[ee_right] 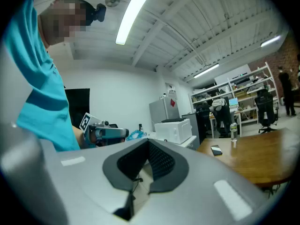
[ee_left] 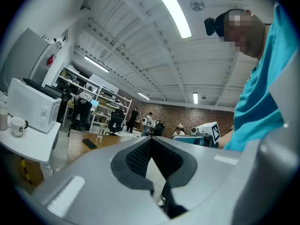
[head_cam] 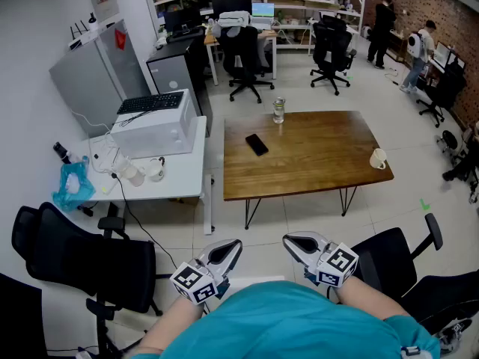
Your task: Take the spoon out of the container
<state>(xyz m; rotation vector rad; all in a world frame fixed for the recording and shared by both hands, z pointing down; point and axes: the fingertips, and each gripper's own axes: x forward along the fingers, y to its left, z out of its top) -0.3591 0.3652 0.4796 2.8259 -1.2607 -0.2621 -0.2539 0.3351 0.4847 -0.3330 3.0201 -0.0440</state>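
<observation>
Both grippers hang close to the person's teal shirt, well short of the wooden table [head_cam: 314,163]. My left gripper [head_cam: 233,246] is shut, its jaws meeting at the tips [ee_left: 150,139] with nothing between them. My right gripper [head_cam: 289,239] is shut and empty too [ee_right: 149,142]. On the table's far edge stands a clear glass jar [head_cam: 278,111], also seen far off in the left gripper view [ee_left: 100,133] and the right gripper view [ee_right: 233,130]. A white cup [head_cam: 378,158] sits at the table's right edge. No spoon can be made out at this distance.
A black phone [head_cam: 257,144] lies on the table. At the left, a white desk [head_cam: 179,178] carries a printer [head_cam: 153,122] and mugs [head_cam: 156,170]. Black office chairs stand at lower left [head_cam: 82,264] and lower right [head_cam: 404,264]. People work at the far right [head_cam: 415,54].
</observation>
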